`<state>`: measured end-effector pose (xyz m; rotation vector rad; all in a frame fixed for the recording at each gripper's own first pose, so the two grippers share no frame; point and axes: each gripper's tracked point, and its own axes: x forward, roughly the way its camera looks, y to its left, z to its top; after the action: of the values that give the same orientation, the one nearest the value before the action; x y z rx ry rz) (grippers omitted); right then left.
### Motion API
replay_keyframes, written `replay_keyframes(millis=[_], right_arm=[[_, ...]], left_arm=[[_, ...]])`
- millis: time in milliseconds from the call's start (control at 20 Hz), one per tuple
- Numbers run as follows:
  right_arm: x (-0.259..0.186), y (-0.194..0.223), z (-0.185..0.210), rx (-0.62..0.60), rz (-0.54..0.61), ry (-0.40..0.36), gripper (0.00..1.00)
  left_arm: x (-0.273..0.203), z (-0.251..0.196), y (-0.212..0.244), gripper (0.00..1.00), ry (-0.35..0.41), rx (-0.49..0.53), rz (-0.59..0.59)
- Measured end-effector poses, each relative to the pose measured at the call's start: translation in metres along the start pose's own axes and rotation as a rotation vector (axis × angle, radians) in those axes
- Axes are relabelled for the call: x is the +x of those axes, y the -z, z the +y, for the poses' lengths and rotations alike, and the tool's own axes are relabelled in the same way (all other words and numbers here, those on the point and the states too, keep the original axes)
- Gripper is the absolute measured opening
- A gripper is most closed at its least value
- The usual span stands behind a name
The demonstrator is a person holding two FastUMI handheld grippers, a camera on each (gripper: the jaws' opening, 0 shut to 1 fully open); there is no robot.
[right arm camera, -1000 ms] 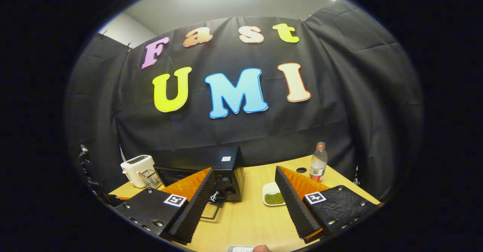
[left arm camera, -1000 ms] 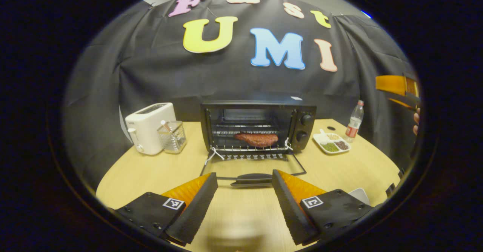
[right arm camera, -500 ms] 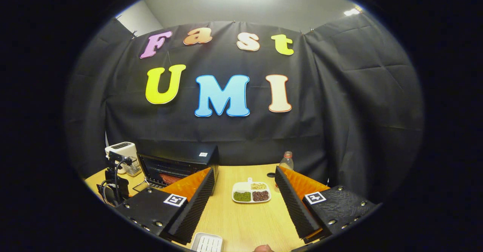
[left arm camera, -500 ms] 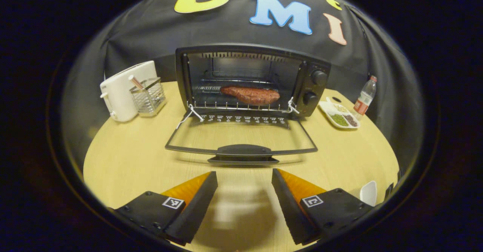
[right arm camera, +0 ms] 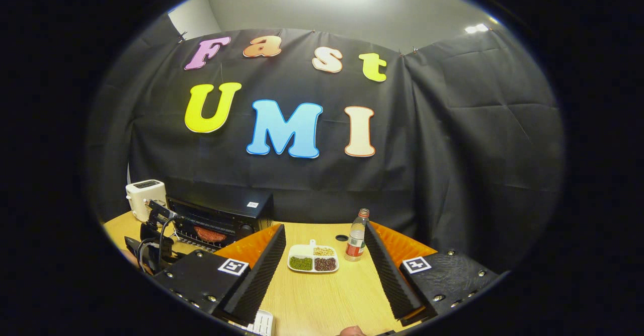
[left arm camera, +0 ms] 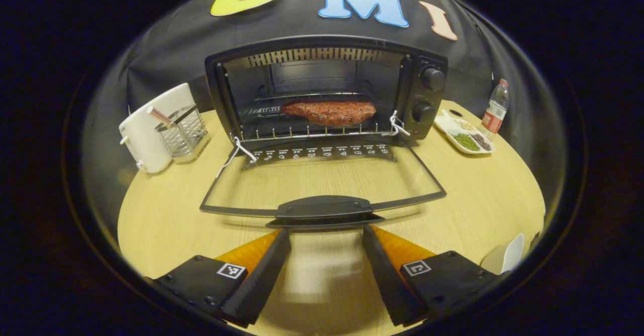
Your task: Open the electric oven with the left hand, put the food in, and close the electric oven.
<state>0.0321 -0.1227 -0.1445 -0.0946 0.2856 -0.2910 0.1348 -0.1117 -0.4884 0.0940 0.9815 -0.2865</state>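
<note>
In the left gripper view, the electric oven (left arm camera: 322, 92) stands at the back of the surface (left arm camera: 166, 215) with its door (left arm camera: 322, 185) swung fully down and lying flat toward the camera. The food (left arm camera: 329, 113), a reddish slab of meat, rests on the wire rack inside the cavity. So opening and loading look done; closing is what is left. The left tool (left arm camera: 326, 240) sits low, its fingers spread apart and empty, their tips just short of the door handle (left arm camera: 324, 209), which lies between them and a little ahead

In the right gripper view, the right tool (right arm camera: 324, 255) is also spread apart and empty, raised well away from the oven and aimed toward a divided dish (right arm camera: 313, 258) and a bottle (right arm camera: 356, 236); it seems to have no part in the closing
</note>
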Motion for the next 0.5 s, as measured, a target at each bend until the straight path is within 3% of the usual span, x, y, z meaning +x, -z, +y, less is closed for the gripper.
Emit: replay_keyframes(millis=[400, 500], right_arm=[[0.007, -0.010, -0.002, -0.024, -0.027, 0.004, 0.95], [0.011, -0.010, 0.000, -0.020, -0.032, -0.001, 0.95]], left_arm=[[-0.007, 0.003, -0.009, 1.00, -0.002, -0.001, -0.010], [-0.015, 0.003, -0.019, 0.96, -0.001, 0.001, -0.028]])
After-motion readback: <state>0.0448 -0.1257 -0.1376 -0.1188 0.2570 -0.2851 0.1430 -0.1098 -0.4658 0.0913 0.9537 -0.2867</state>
